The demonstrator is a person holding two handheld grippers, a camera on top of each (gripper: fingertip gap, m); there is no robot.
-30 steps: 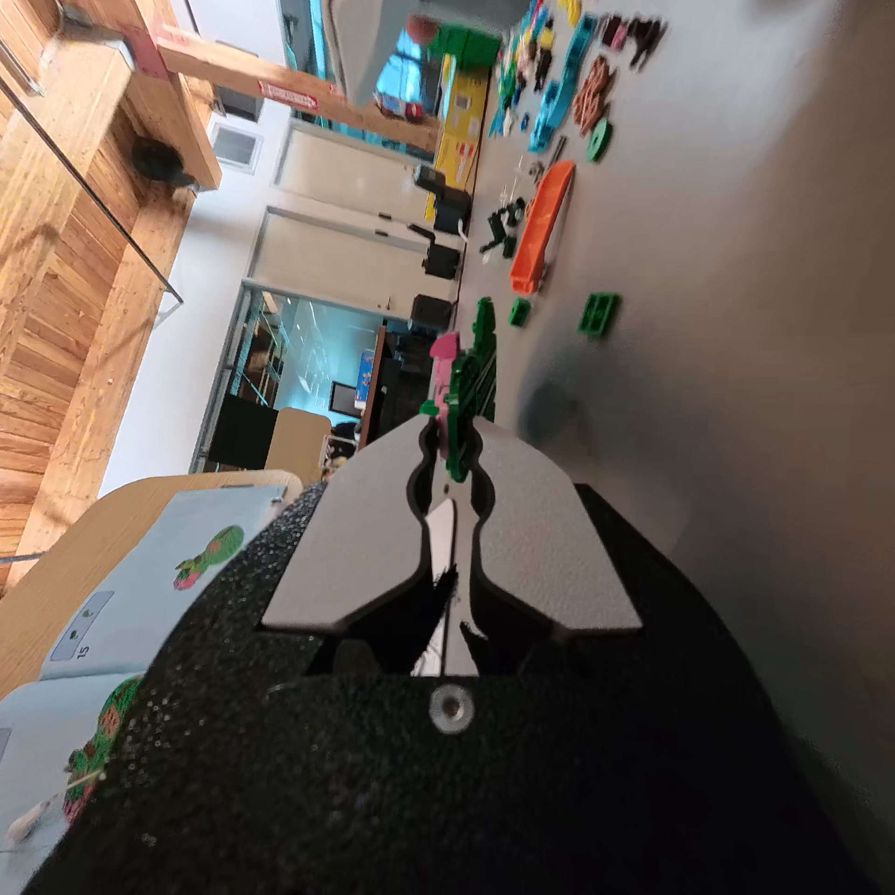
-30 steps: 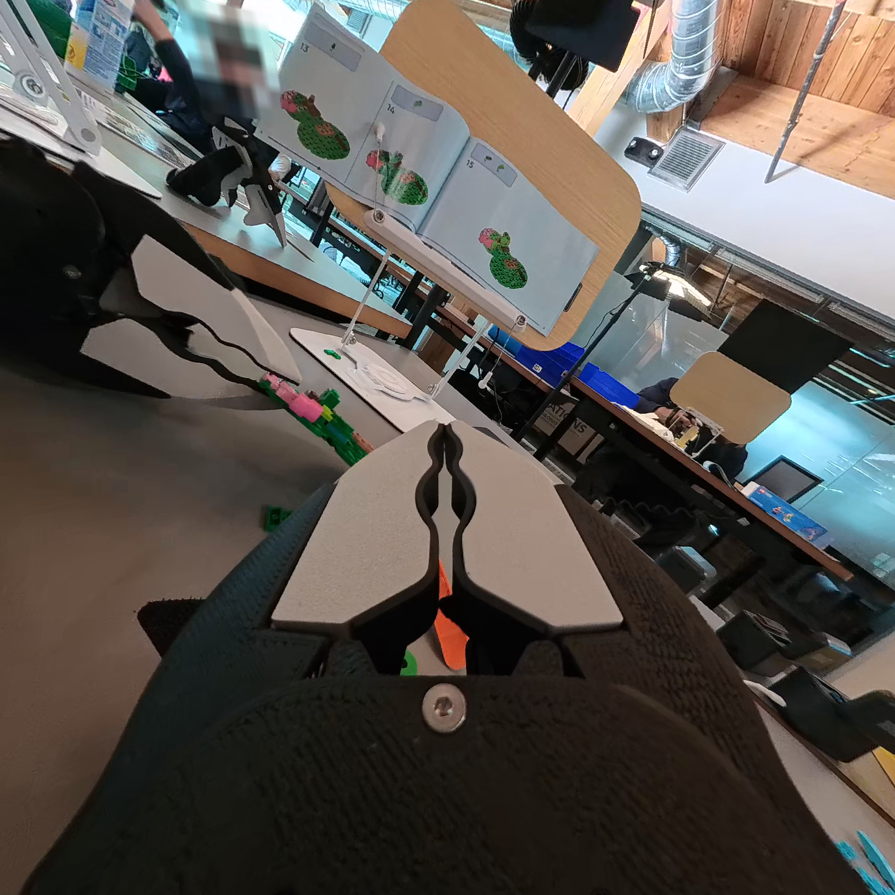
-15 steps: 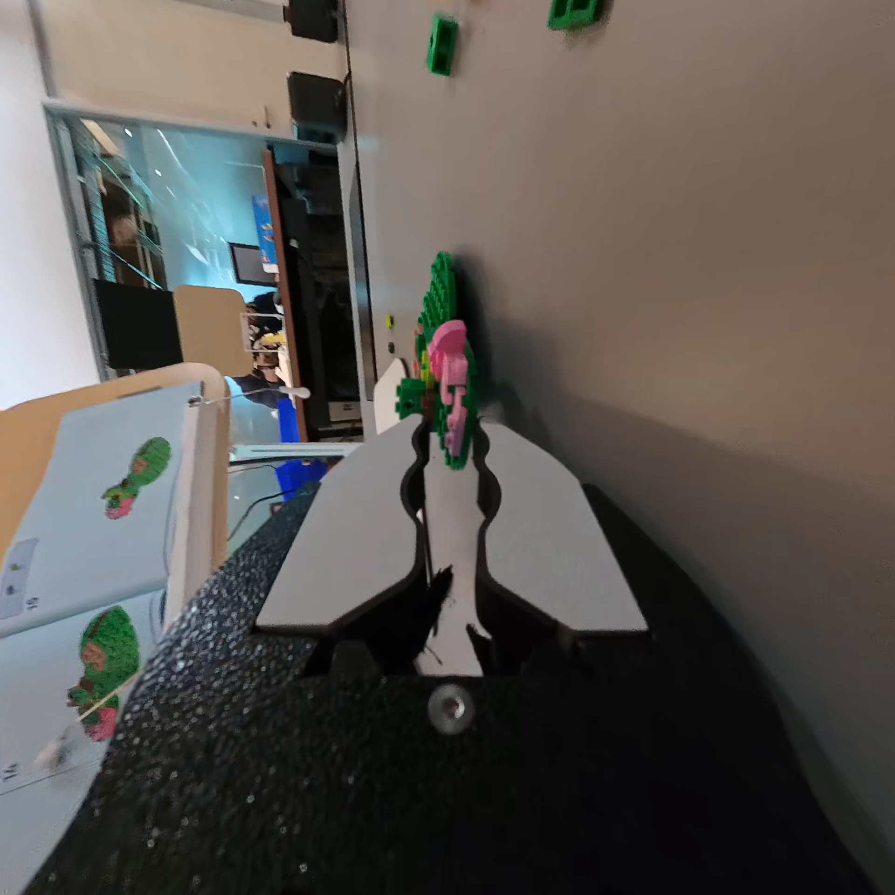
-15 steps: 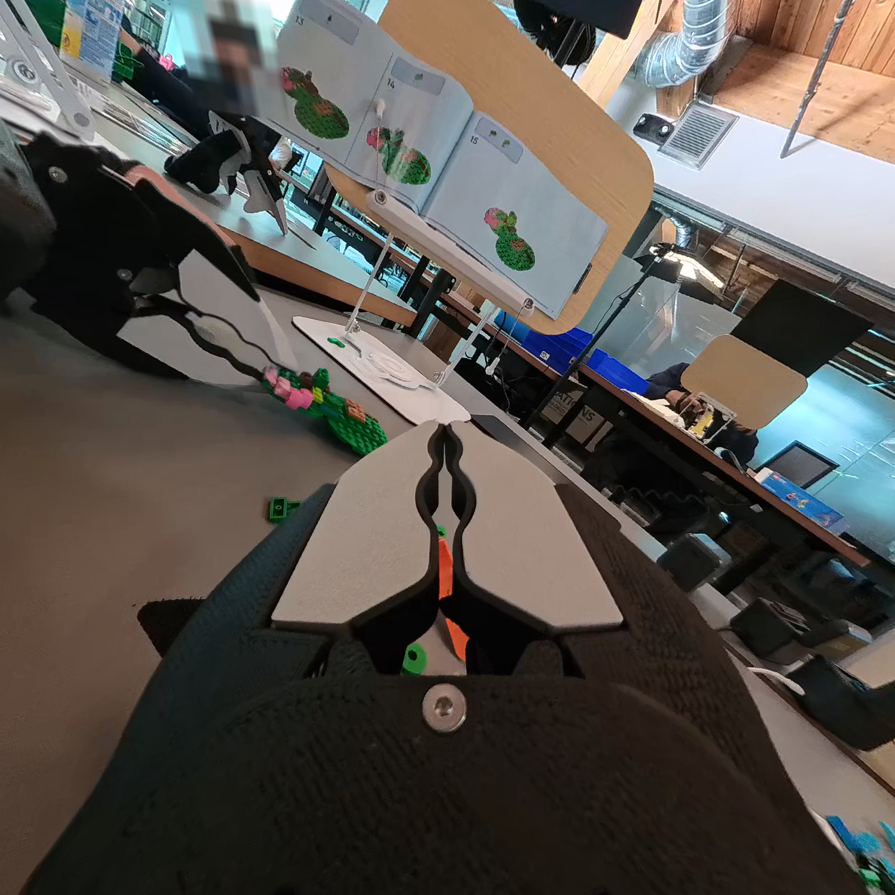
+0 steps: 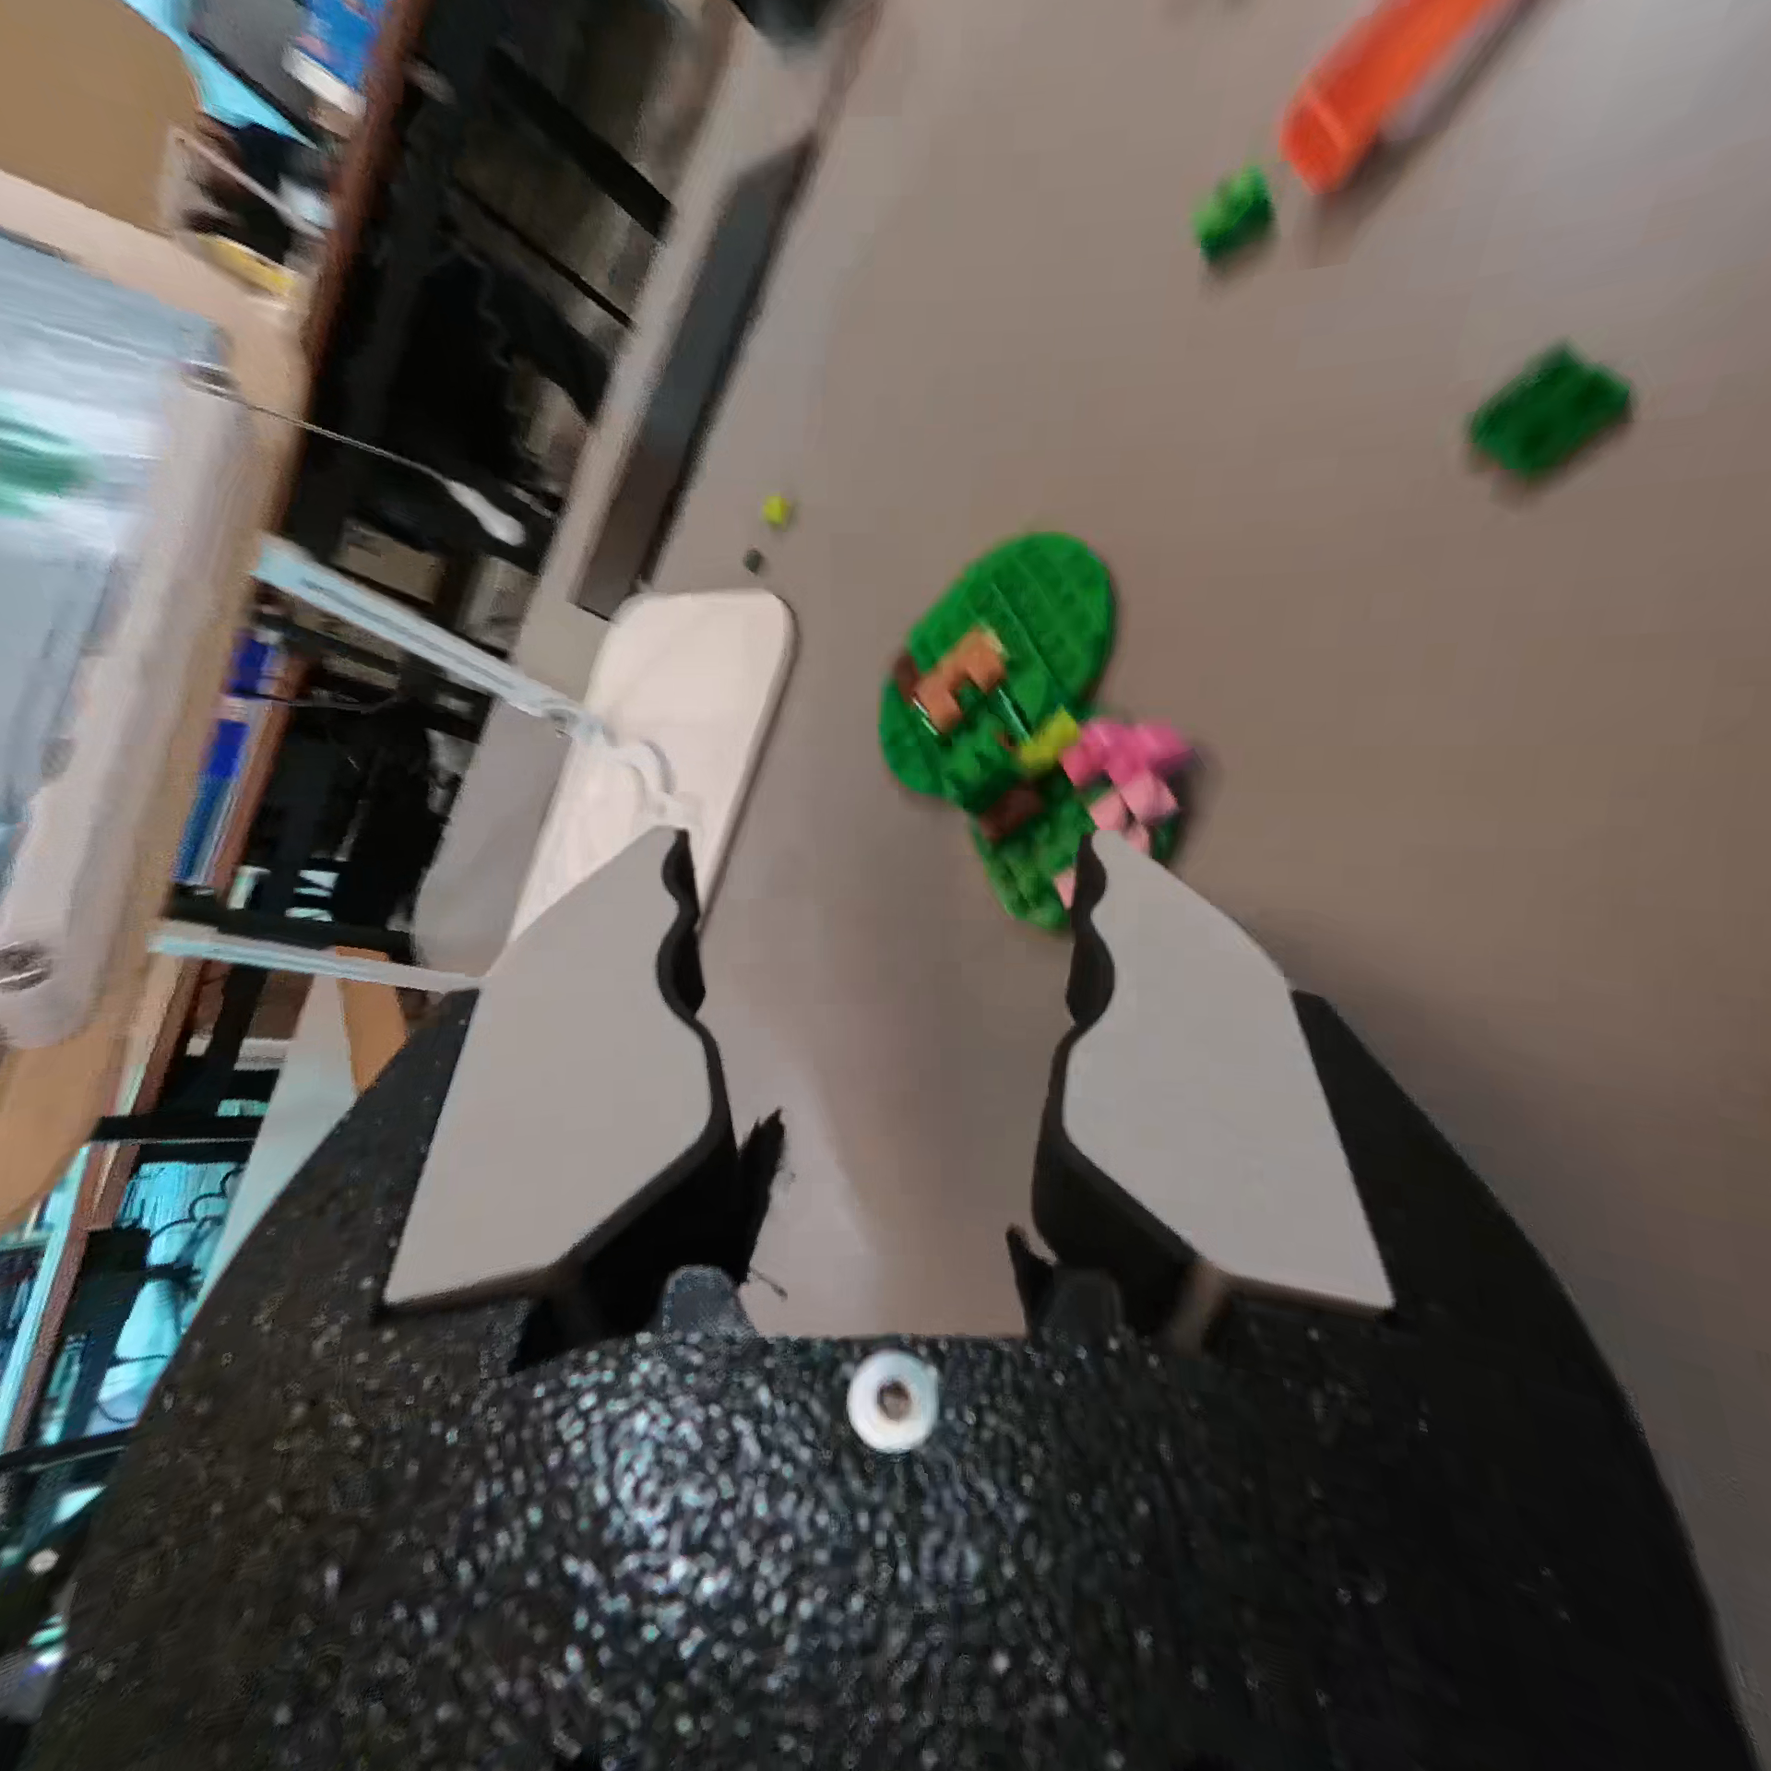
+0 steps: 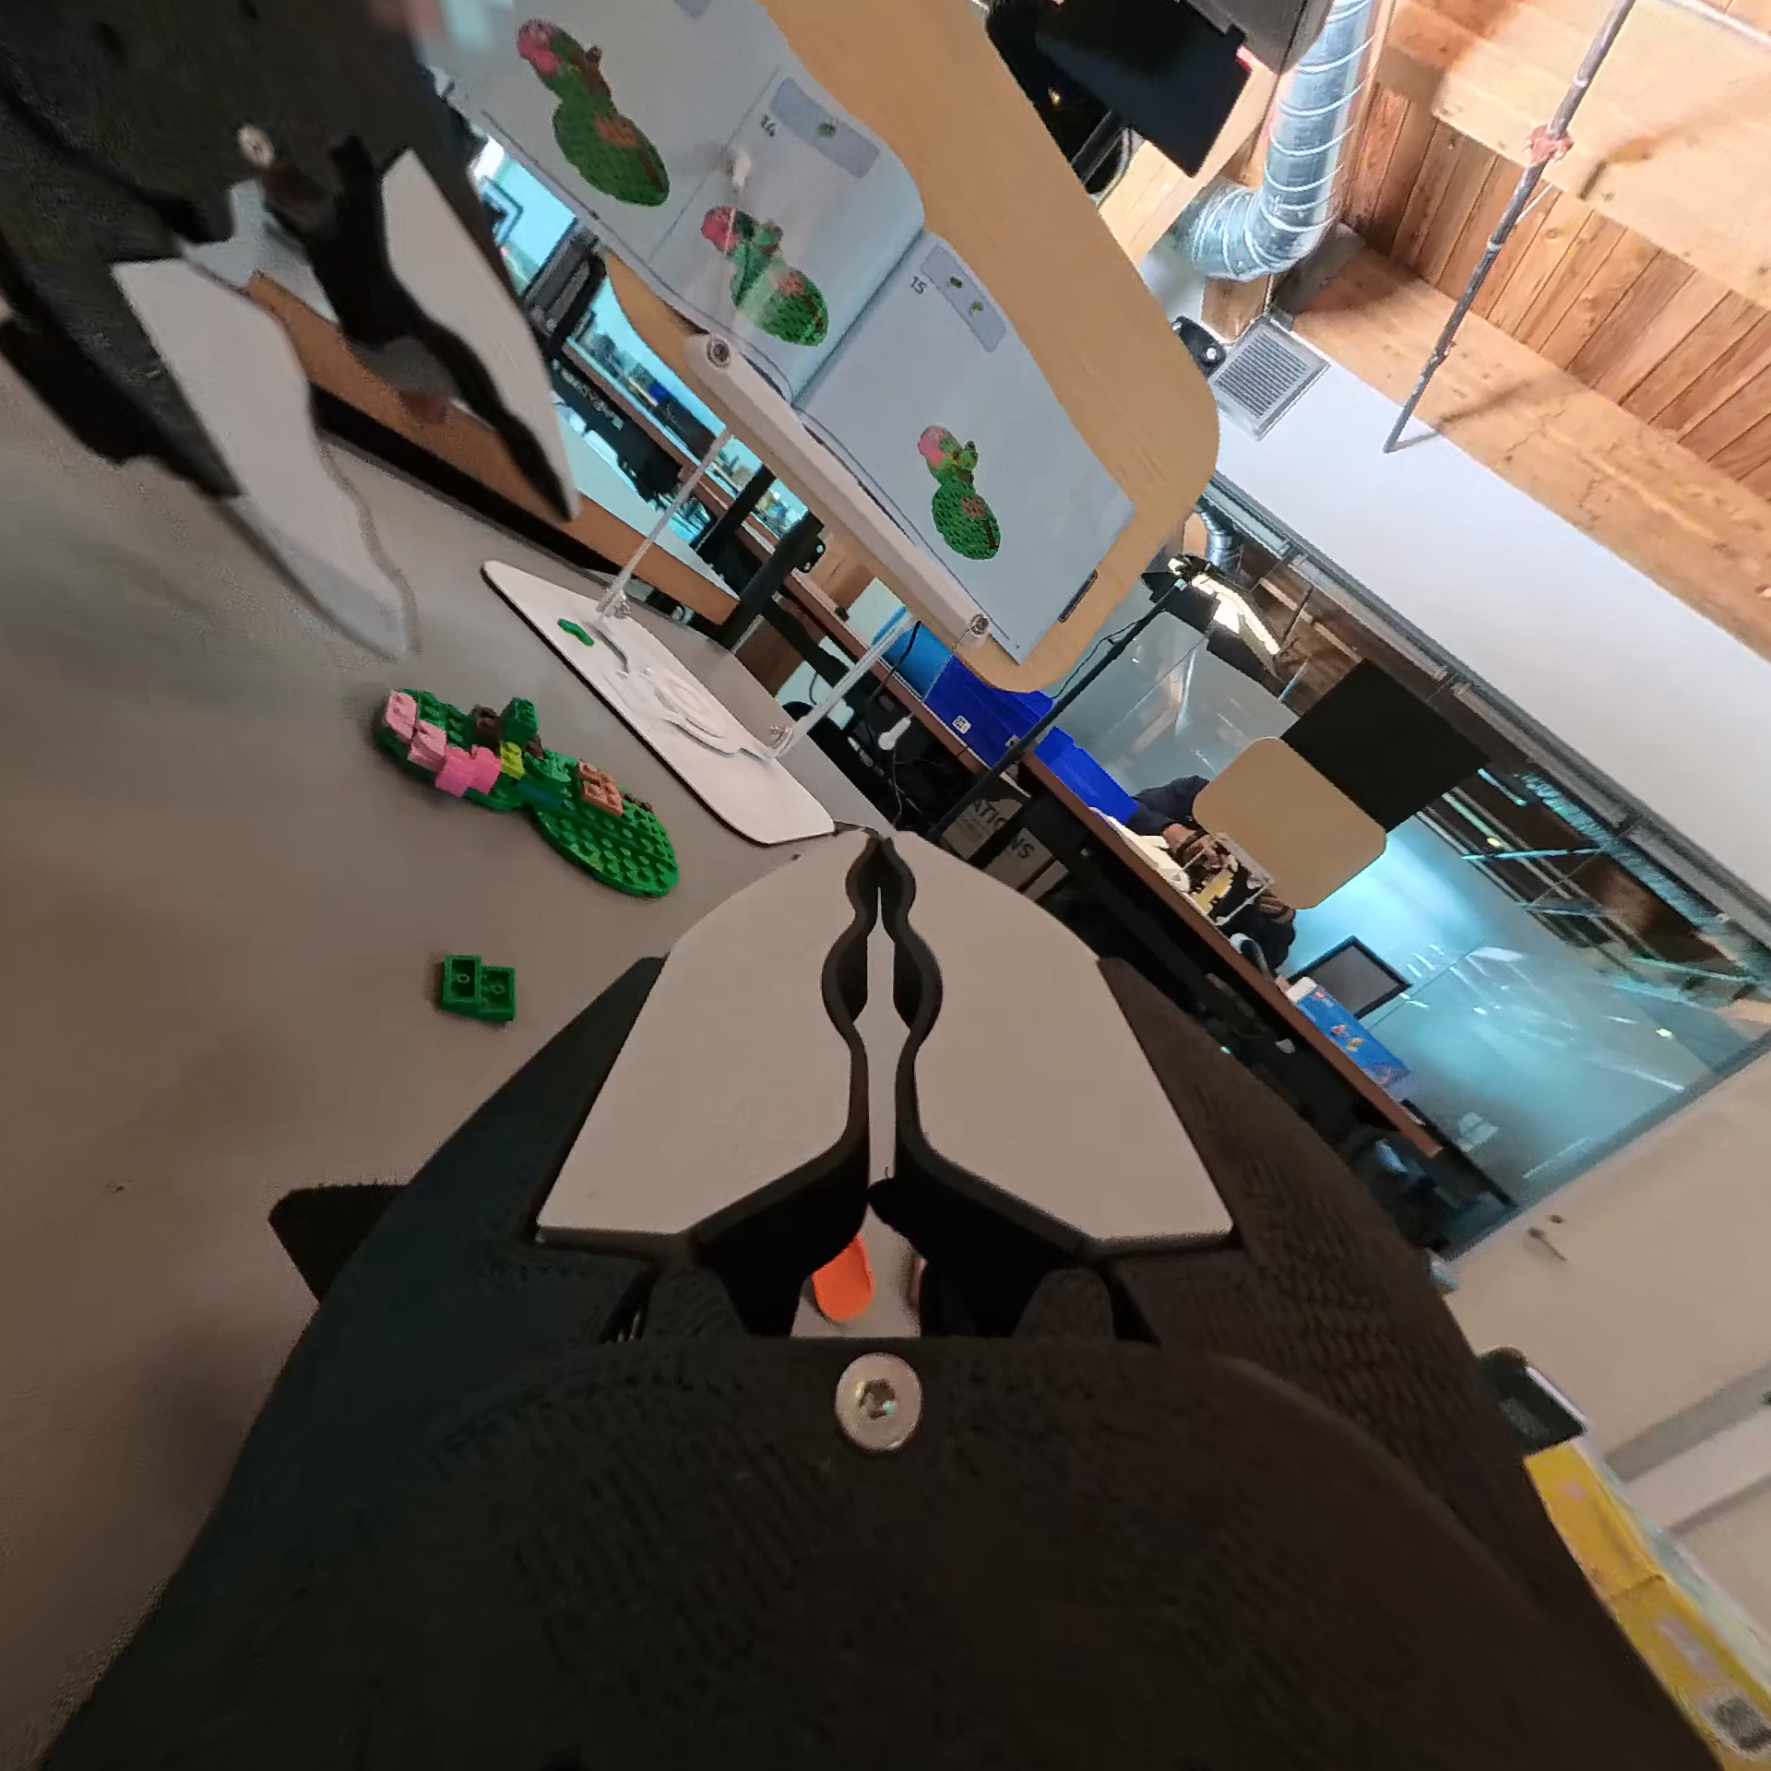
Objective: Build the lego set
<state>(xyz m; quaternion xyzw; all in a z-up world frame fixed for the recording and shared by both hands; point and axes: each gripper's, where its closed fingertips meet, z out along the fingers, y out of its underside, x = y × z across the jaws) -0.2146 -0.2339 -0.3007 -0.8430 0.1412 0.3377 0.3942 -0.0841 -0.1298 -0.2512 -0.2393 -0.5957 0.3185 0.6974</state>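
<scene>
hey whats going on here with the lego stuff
A person is building a lego set with a pair of hand-held tongs. The left tongs are open and empty, just above the green and pink lego model, which lies flat on the grey table. The right tongs are shut and hold nothing visible. A loose green brick lies near the model, and an open instruction booklet stands on a stand behind it.

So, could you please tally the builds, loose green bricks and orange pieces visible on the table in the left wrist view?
Build: 1
Loose green bricks: 2
Orange piece: 1
Total: 4
</scene>
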